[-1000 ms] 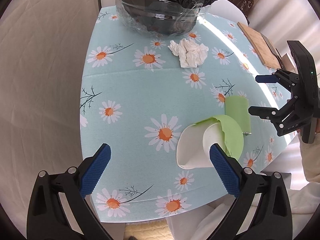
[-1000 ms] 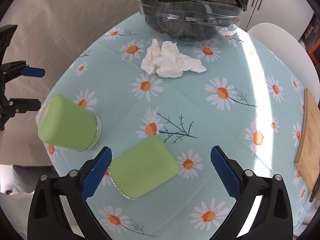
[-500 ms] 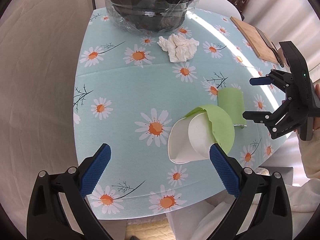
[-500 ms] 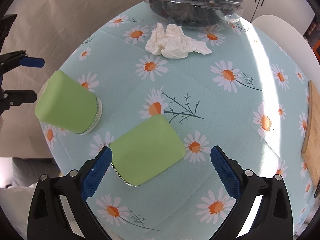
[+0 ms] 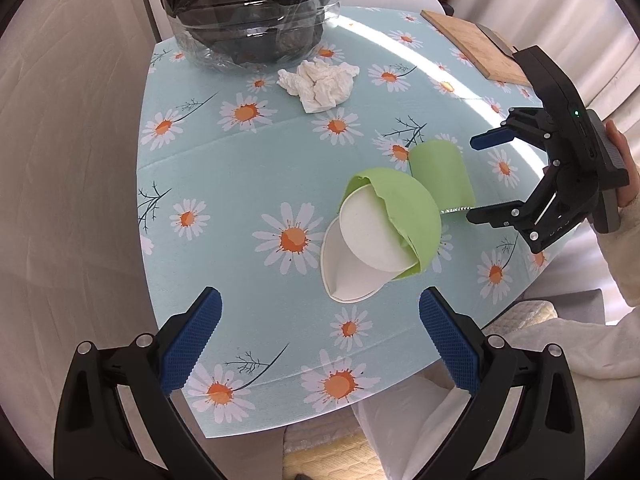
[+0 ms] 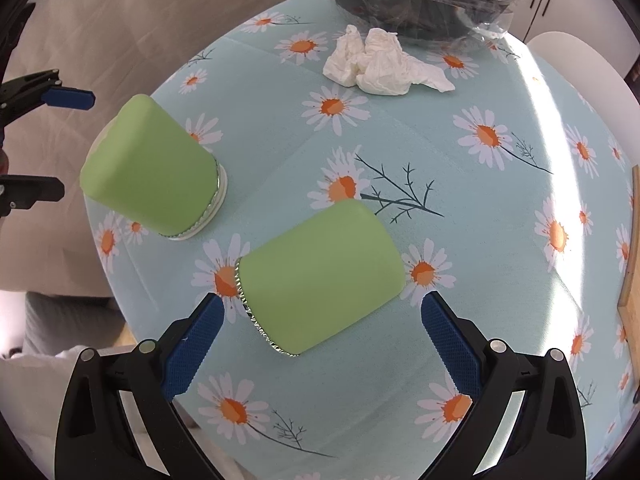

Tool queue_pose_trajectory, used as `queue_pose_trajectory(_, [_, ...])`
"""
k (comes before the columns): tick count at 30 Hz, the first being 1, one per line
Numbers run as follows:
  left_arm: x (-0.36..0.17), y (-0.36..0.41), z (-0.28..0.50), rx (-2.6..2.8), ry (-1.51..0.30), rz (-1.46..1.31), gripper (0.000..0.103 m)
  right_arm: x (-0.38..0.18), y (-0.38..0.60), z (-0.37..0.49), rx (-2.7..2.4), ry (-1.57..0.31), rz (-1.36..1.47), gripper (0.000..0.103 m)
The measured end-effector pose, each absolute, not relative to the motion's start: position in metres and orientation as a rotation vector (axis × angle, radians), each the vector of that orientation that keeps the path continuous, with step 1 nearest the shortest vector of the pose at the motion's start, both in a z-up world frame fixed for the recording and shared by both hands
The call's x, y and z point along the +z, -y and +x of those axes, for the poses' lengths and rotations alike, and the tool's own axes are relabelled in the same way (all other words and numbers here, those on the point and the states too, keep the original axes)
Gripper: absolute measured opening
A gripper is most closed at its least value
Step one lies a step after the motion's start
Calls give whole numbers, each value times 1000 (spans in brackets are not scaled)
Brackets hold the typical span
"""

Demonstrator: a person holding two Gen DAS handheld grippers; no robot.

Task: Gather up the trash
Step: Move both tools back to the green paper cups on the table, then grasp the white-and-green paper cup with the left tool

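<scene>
The right claw (image 6: pixel 320 334) is spread wide and empty, its blue pads (image 6: pixel 448 340) on either side of a green paper cup (image 6: pixel 320 276) that lies on its side on the worktop (image 6: pixel 500 208). Neither pad touches the cup. The left claw (image 5: pixel 316 338) is also wide open and empty, hovering short of a second green cup (image 5: pixel 384 232), which lies tipped with its white mouth turned toward that claw.

The main risk lies in the cups themselves. They look thin and light, and a cup lying on its side can roll; if one pad meets the wall before the other, the cup would likely be nudged away rather than caught. A hard squeeze would probably crush the paper wall, and a grip that catches only the crimped silver rim at the near end could slip off. The left-hand cup in the right wrist view sits near the worktop edge, so a push from the wrong side could send it off.

A crumpled white tissue (image 5: pixel 318 84) lies farther away, just beside a clear bin lined with a black bag (image 5: pixel 248 4), which is probably where the trash should go. The tissue is soft and irregular, so a shallow pinch might pull away only part of it. A wooden board (image 5: pixel 474 46) rests at the far right, well apart from the cups.
</scene>
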State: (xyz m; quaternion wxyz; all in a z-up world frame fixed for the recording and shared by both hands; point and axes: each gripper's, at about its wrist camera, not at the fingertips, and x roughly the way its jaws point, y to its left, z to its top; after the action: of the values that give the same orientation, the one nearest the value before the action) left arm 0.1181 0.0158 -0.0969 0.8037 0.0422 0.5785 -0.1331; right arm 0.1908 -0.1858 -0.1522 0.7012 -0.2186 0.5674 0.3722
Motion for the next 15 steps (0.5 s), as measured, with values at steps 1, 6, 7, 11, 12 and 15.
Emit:
queue_pose_trajectory(1, [-100, -15, 118, -305, -1238, 95, 97, -154, 186, 189, 834, -1260, -494, 95])
queue_pose_trajectory(6, [-126, -12, 117, -394, -1224, 136, 97, -162, 189, 188, 854, -1245, -510, 95])
queue_pose_trajectory(7, [-131, -11, 118, -402, -1220, 158, 97, -164, 190, 189, 852, -1242, -513, 95])
queue_pose_trajectory(11, [-154, -7, 118, -429, -1209, 223, 97, -173, 187, 192, 851, -1232, -541, 95])
queue_pose_trajectory(12, [-158, -6, 117, -439, -1203, 233, 97, -175, 185, 192, 849, -1228, -551, 95])
queue_pose_trajectory(15, [-168, -5, 117, -476, -1173, 266, 97, -181, 181, 193, 859, -1201, -563, 96])
